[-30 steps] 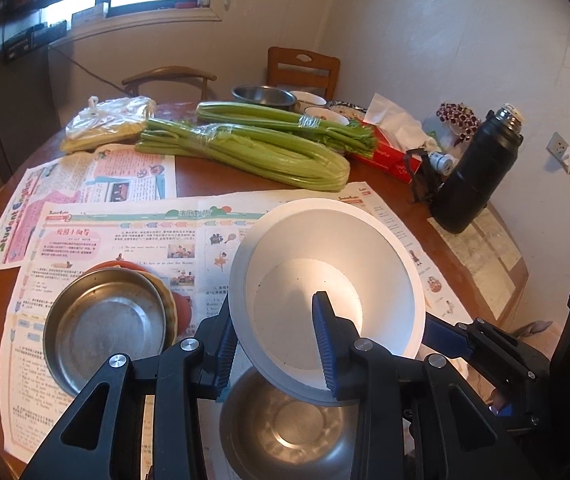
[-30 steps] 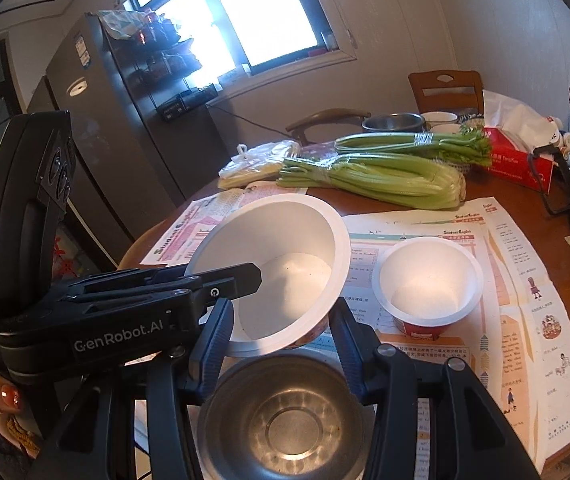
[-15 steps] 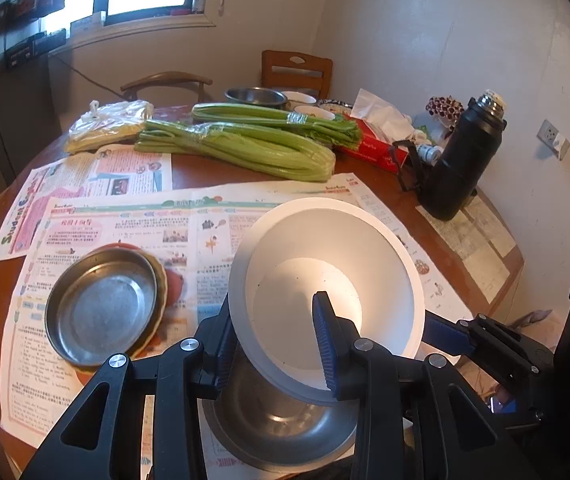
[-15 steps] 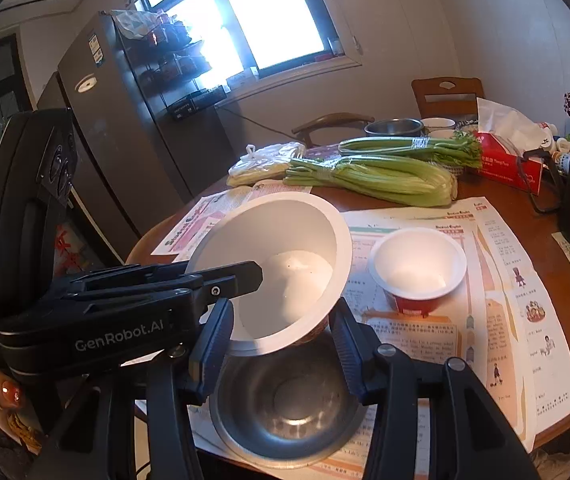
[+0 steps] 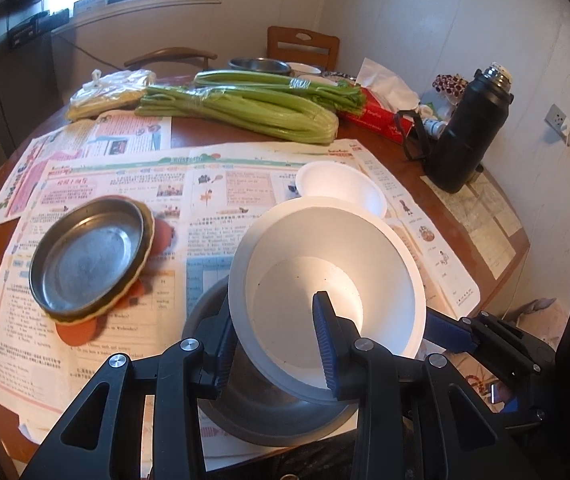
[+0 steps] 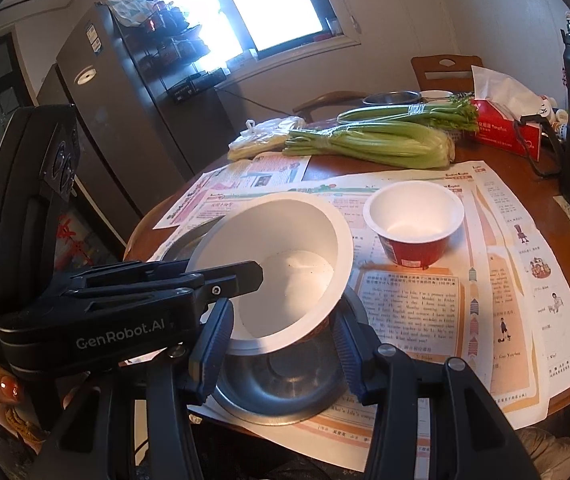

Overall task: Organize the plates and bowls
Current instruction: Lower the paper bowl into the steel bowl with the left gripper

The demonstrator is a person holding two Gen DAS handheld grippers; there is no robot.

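- Nearest the cameras, the left gripper is clamped almost shut on the near wall of the bowl. One finger is inside it and the other is outside.
- At the bowl's other side, the right gripper has its fingers set close together, with the bowl's lower near side between them. Its pads look pressed to the bowl, and one blue pad touches the outer rim in the left view.
- Held this way, the bowl is white inside and red outside. It is tilted, with its mouth turned up and away from the person.
- Directly under it, a steel bowl sits upright on the newspaper near the table's front edge. Whether the two bowls touch cannot be told.
- To the left on the paper, a steel plate lies on an orange plate.
- Just beyond the held bowl, a small bowl, also white inside and red outside, stands upright on the paper, apart from the others.
- Farther back on the table lie two bundles of celery, with a plastic bag to their left and a red tissue box to their right.
- At the right edge stands a black flask.
- Behind the celery there are more dishes, too small to make out, and then a wooden chair against the wall.
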